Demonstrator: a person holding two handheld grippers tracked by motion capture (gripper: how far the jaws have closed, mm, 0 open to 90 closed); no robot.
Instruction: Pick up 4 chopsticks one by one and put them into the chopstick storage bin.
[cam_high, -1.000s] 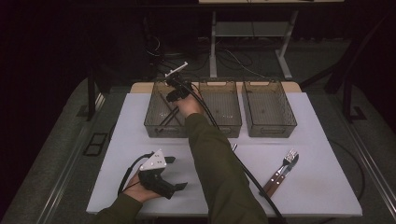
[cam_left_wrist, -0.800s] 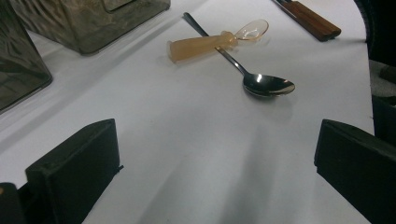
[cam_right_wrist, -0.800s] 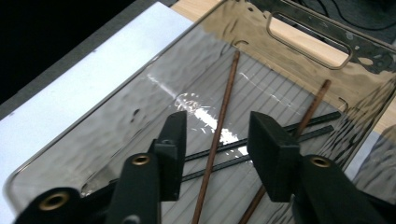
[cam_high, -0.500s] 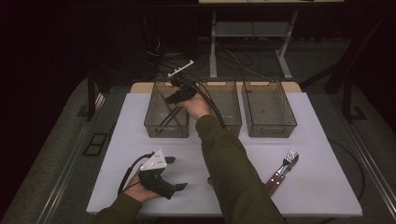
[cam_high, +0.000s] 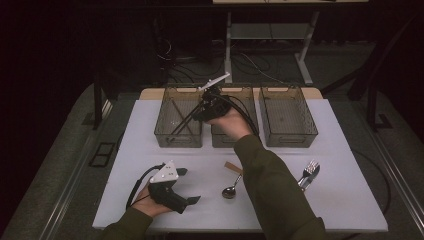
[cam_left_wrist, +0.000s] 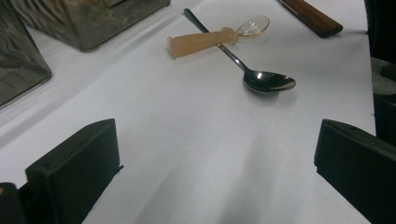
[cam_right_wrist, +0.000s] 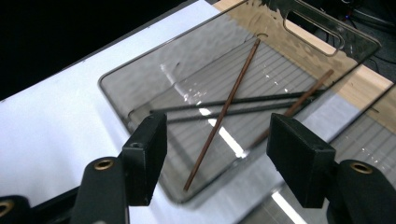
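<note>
My right gripper (cam_high: 207, 106) hangs open over the right edge of the left clear bin (cam_high: 165, 131), with nothing between its jaws. In the right gripper view that bin (cam_right_wrist: 140, 70) lies below the gripper (cam_right_wrist: 217, 140) and holds brown chopsticks (cam_right_wrist: 224, 112) crossed over black ones (cam_right_wrist: 243, 100). My left gripper (cam_high: 189, 186) rests open on the white table (cam_high: 150, 150) at the front left. Ahead of it lie a metal spoon (cam_left_wrist: 268, 81) and a beige plastic spoon (cam_left_wrist: 205, 39), crossing each other.
A middle bin (cam_high: 222, 137) and a right bin (cam_high: 287, 117) stand in the same back row. Forks (cam_high: 309, 172) lie at the front right. A brown handle (cam_left_wrist: 310, 16) lies beyond the spoons. Cables trail from both grippers.
My right gripper has drifted right and slightly toward me, from above the left bin to its right edge. The left gripper has stayed put.
</note>
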